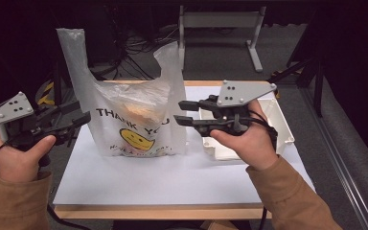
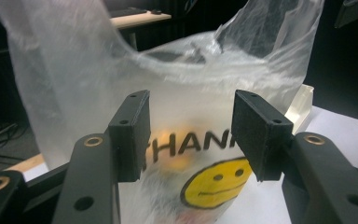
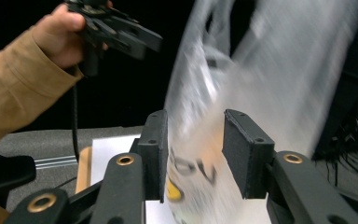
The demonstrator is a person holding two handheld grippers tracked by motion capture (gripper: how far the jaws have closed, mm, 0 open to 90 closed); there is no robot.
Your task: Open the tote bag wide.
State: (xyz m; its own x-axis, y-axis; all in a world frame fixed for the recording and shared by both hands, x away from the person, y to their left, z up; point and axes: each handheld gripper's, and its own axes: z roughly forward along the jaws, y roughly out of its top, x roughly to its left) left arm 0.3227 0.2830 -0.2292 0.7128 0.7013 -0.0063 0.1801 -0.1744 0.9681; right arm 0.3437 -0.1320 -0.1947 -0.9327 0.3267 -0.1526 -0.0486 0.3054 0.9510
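Grippers: two — left gripper point(image 1: 79, 117), right gripper point(image 1: 181, 112).
Bags: one plastic bag point(image 1: 134, 120), standing between the two jaw sets, beyond the tips.
Bins: one white bin point(image 1: 280, 127), behind the right gripper.
Print: "THANK YOU", yellow smiley face.
Bag appearance: translucent white, two handles upright, orange contents inside.
Left jaws: released — nothing gripped.
Right jaws: released, nothing gripped.

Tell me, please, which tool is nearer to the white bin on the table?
Right. The right tool is held just in front of the white bin, its hand overlapping it, while the left tool sits beyond the plastic bag.
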